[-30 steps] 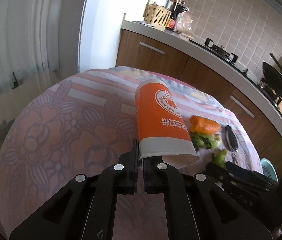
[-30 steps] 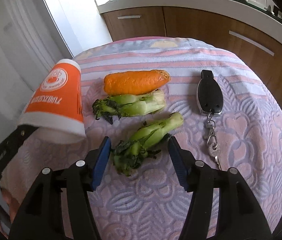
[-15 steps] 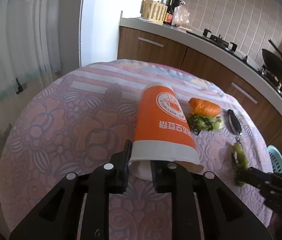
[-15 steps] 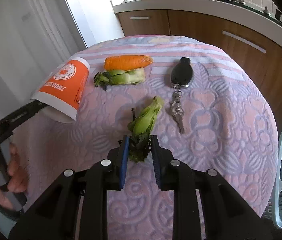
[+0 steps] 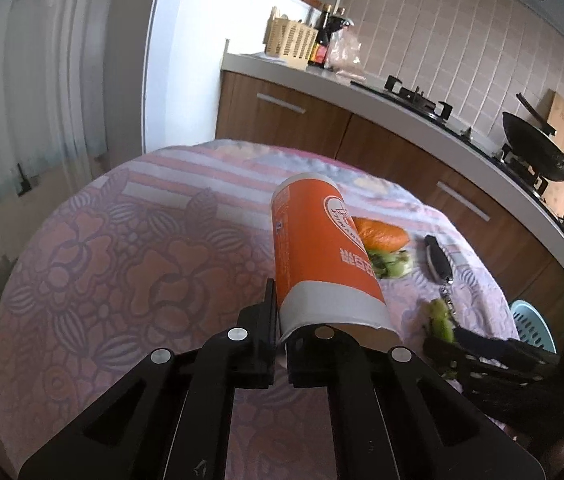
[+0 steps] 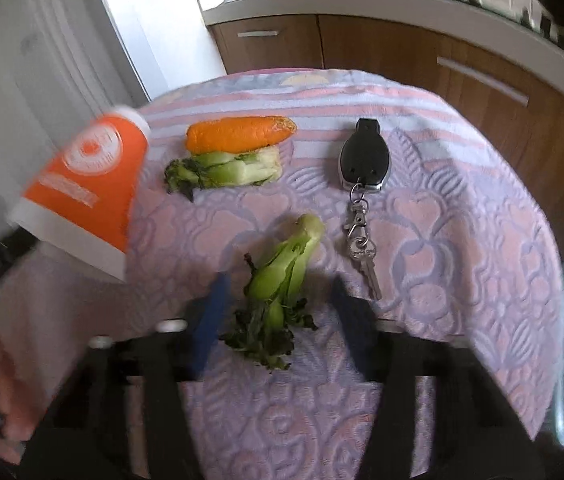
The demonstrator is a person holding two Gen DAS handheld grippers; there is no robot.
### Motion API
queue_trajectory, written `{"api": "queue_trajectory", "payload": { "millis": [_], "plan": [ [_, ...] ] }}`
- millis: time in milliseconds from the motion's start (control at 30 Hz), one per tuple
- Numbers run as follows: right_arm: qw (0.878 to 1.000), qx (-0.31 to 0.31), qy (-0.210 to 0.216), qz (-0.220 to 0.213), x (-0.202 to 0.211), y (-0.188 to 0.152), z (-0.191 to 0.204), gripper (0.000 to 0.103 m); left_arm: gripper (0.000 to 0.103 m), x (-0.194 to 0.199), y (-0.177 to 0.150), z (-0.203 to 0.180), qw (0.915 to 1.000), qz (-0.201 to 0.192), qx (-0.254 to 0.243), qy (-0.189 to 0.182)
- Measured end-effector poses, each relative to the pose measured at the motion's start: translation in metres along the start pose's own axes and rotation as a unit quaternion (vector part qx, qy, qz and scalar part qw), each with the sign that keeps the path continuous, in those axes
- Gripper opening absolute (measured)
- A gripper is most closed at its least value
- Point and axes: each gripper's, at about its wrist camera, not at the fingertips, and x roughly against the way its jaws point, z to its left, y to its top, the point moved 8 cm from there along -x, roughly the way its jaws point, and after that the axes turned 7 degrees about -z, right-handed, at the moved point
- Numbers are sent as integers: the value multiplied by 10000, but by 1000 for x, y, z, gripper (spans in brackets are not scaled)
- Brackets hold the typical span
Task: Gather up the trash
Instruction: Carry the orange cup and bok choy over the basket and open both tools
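Tablecloth [image 6: 462, 240] in pink and lilac covers the round table that carries everything. Above its left edge the orange paper cup [image 5: 318, 256] is off the cloth, its rim wall pinched by the clenched left gripper [image 5: 281, 332], a hold that suits carrying it away; its long axis tilts up and away, closed base farthest from the jaws. By the near edge the right gripper [image 6: 278, 308] stands spread, one finger either side of the bok choy stalk [image 6: 282, 276], which lies on the cloth, stem end pointing toward the far edge, leaves nearest. Carrot [image 6: 238, 134], a second bok choy [image 6: 226, 170] and keys [image 6: 362, 184] lie farther in.
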Motion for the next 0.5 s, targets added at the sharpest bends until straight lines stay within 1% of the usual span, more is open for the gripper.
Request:
{"api": "queue_trajectory", "payload": {
  "millis": [33, 67, 167, 233, 333, 433, 500],
  "plan": [
    [10000, 78, -6, -5, 0, -1, 2, 22, 2, 4, 2, -3, 10000, -62, -11, -25],
    [9999, 110, 20, -18, 2, -3, 2, 19, 2, 8, 4, -5, 9999, -105, -7, -56],
    [9998, -23, 168, -59, 13, -8, -3, 18, 2, 20, 13, -17, 9993, -297, -2, -207],
    [9996, -99, 198, -160, 24, -9, -11, 18, 2, 28, 20, -29, 9987, -405, -72, -310],
    [9988, -218, 140, -409, 51, -9, -33, 18, 2, 41, 30, -59, 9968, -568, -261, -502],
    [9973, -369, 19, -633, 77, -8, -56, 18, 2, 48, 34, -89, 9946, -630, -391, -730],
    [9959, -509, -3, -752, 94, -7, -73, 18, 2, 52, 36, -117, 9922, -659, -493, -934]
  ]
}}
